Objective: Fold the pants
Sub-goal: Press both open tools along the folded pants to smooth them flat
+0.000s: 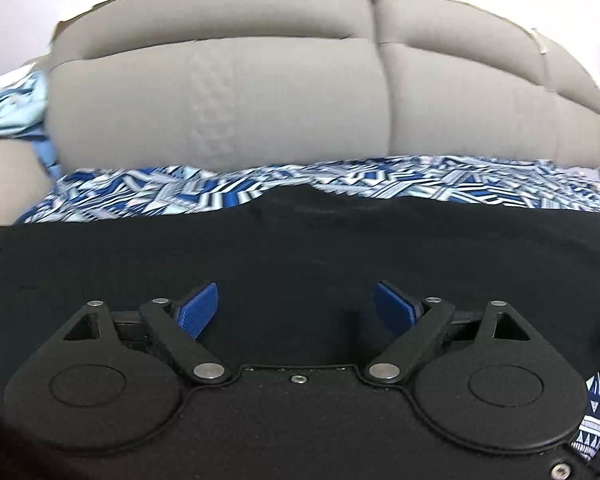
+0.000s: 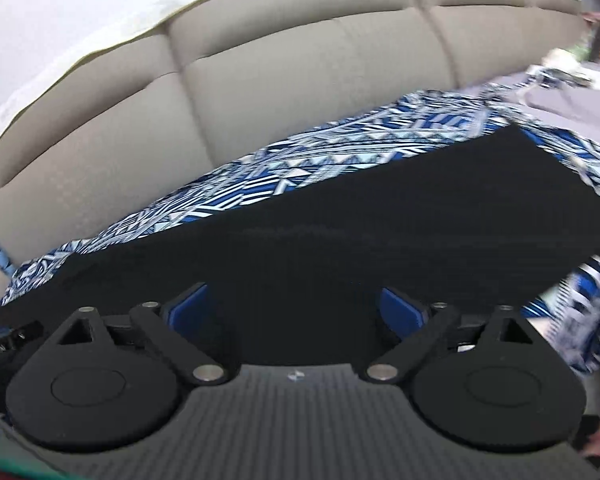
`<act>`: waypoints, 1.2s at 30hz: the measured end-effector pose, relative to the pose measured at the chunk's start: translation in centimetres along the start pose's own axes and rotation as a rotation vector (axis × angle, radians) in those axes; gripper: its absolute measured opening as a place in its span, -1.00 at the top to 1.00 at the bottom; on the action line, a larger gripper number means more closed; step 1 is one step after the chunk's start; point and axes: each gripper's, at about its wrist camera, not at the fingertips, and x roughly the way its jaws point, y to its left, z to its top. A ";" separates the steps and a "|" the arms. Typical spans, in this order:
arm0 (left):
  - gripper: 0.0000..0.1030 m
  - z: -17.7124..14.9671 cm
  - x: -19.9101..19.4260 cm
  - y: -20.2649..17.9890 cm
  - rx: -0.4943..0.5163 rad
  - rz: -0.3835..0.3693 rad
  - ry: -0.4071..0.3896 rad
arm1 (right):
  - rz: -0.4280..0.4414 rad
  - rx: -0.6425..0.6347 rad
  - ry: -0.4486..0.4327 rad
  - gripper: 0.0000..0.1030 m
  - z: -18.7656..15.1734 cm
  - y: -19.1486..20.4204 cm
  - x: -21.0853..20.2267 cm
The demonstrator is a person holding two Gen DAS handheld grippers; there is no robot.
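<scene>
Left gripper (image 1: pixel 296 310) hangs low over the black pants (image 1: pixel 300 248), its blue pads (image 1: pixel 198 310) spread wide with only dark cloth showing between them; right gripper (image 2: pixel 296 312) sits the same way above the pants (image 2: pixel 340 240), fingers parted and holding nothing. Beyond the pants' far edge a strip of blue-and-white patterned sheet (image 1: pixel 220 190) shows bare, and past that rises the grey padded backrest (image 1: pixel 240 92), which closes off the room ahead. In the right wrist view the pants run as a long flat band slanting up to the right, ending in a straight edge with patterned sheet (image 2: pixel 284 176) bare beyond it; the backrest (image 2: pixel 260 92) stands behind. Whether either gripper's pads touch the cloth cannot be told; the fabric lies directly beneath and ahead of both. Light blue cloth (image 1: pixel 12 104) lies bunched at the far left.
</scene>
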 end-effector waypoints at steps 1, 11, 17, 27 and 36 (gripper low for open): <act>-0.70 -0.2 0.2 0.1 0.001 -0.020 -0.003 | -0.013 0.007 0.000 -0.90 0.0 0.0 -0.6; -0.84 -1.4 -0.6 3.0 -0.099 -0.038 0.016 | -0.088 -0.028 -0.015 -0.99 1.4 1.2 -2.2; -0.88 -2.2 -0.2 3.9 -0.114 -0.026 -0.001 | -0.115 -0.031 -0.025 -1.00 1.2 0.0 -2.5; -0.99 -3.1 0.0 3.3 -0.061 0.041 -0.017 | -0.094 0.006 -0.039 -1.00 0.2 -5.0 -3.0; -1.00 -3.7 -0.4 2.7 -0.043 0.087 -0.014 | -0.158 0.124 -0.078 -1.00 -0.6 -10.4 -1.7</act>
